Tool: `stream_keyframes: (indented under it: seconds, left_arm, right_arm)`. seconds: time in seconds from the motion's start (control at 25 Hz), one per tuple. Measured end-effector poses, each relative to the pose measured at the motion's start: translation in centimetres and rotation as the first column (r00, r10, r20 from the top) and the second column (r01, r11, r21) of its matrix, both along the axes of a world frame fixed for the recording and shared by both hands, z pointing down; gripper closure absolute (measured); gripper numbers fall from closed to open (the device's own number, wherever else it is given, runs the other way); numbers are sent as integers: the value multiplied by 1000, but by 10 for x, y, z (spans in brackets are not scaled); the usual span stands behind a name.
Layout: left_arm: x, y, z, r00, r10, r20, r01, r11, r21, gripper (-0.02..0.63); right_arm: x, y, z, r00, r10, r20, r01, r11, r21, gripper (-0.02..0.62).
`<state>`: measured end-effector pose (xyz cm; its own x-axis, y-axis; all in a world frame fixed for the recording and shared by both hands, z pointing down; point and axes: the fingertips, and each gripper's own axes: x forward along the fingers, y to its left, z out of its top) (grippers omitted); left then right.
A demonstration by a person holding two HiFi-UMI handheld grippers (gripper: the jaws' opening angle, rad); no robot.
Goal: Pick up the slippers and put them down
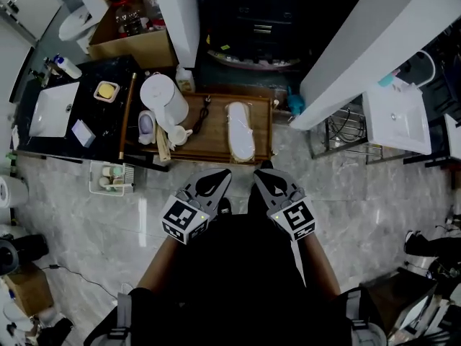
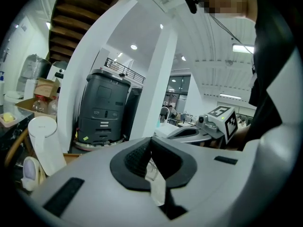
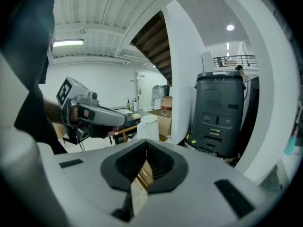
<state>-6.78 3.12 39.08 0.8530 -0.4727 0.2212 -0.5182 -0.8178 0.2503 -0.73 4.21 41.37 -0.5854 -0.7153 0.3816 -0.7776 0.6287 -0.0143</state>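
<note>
Pale cream slipper (image 1: 240, 130) flat on wooden table (image 1: 215, 134), left claw (image 1: 220, 175) and right claw (image 1: 261, 176) closed, empty

Pale marble floor (image 1: 338, 200) lies open up to the low brown wooden table (image 1: 215, 132). A tall white cylindrical container (image 1: 164, 99) blocks its left end. Bare wood is free between that and the cream slipper (image 1: 240, 130). A white slanted pillar (image 1: 360, 45) and a wire rack (image 1: 344, 137) hem the right.

The person is wearing a black top (image 1: 238, 280). The left gripper (image 1: 222, 173) and right gripper (image 1: 261, 176) are showing grey shells, black pads (image 2: 137, 157) and black-and-white marker cubes (image 1: 186, 218).
</note>
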Motion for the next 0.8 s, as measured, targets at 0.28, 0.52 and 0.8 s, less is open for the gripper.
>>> stream_keyframes:
  seconds: [0.28,0.52,0.8]
  left_arm:
    - [17,-34,10,999,-49,-7,49,998,-28,594]
    - [39,-58,23,999,-53,-9,52,995,-81,594]
    - [53,-84,56,997,-76,2,75,980,-186,594]
  right_arm:
    - [5,-37,3,995,-98,-31,98,995,-7,586]
    - [24,-61,11,994,-108,6,108,992,-72,586]
    - [39,-86,20,993,-100,64,108,986,-128,586]
